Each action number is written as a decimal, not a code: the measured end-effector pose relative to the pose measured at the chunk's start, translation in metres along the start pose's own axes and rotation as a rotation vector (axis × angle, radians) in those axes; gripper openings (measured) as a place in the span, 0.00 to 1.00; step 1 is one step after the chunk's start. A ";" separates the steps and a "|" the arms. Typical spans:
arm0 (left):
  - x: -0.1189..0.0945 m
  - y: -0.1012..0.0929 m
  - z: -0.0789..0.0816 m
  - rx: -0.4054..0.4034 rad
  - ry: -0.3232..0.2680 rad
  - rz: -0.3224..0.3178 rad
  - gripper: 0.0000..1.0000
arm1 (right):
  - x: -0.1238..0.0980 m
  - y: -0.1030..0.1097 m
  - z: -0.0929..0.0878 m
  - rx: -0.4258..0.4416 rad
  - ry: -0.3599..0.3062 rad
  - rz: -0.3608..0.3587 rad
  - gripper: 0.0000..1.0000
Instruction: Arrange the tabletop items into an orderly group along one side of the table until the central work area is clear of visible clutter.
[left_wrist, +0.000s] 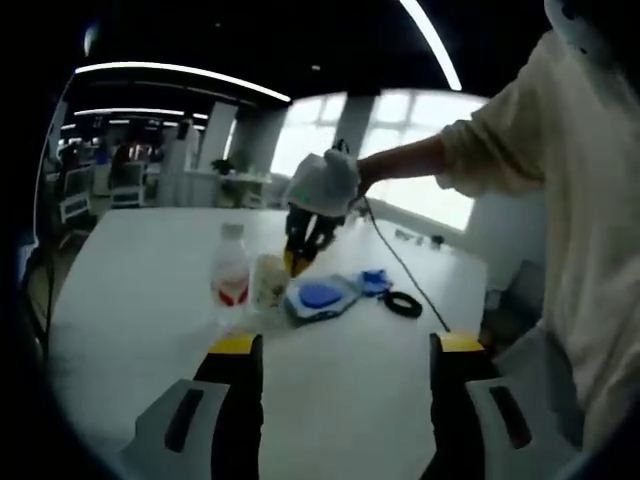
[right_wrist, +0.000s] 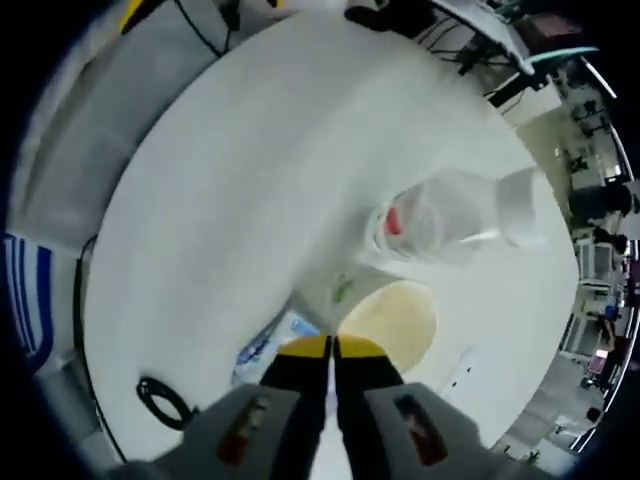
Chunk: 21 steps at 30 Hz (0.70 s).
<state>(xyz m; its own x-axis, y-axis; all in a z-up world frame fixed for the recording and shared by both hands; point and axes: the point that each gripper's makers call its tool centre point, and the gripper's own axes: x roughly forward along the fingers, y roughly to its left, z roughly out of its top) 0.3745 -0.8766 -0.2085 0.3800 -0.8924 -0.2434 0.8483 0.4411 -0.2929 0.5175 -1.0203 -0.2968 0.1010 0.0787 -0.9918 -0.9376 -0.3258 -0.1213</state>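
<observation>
Left gripper view: the left gripper (left_wrist: 345, 345) hovers with fingers spread and empty, well short of a cluster on the white surface (left_wrist: 130, 300) — an upright bottle (left_wrist: 231, 273), a cup (left_wrist: 269, 281) just beside it, a blue-lidded container (left_wrist: 320, 296) and a black cable coil (left_wrist: 404, 303) — while the right gripper (left_wrist: 303, 247), held by a gloved hand (left_wrist: 322, 183), reaches down at the cup and is clearly nearer. Right gripper view: its fingers (right_wrist: 305, 349) are pressed together holding nothing, tips just short of the cup's rim, bottle beyond.
</observation>
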 end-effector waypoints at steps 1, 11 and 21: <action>0.000 0.001 -0.001 0.000 0.002 0.002 0.64 | 0.001 0.000 0.000 -0.002 0.002 0.001 0.00; 0.000 0.006 -0.002 -0.012 -0.005 0.007 0.62 | 0.013 0.002 -0.003 -0.059 0.042 0.013 0.00; 0.000 0.006 -0.004 -0.018 -0.006 0.007 0.62 | 0.017 0.004 -0.001 -0.121 0.071 0.001 0.00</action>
<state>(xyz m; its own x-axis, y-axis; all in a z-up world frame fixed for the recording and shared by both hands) 0.3787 -0.8737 -0.2139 0.3883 -0.8897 -0.2402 0.8388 0.4492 -0.3075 0.5163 -1.0215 -0.3144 0.1273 0.0126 -0.9918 -0.8910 -0.4378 -0.1199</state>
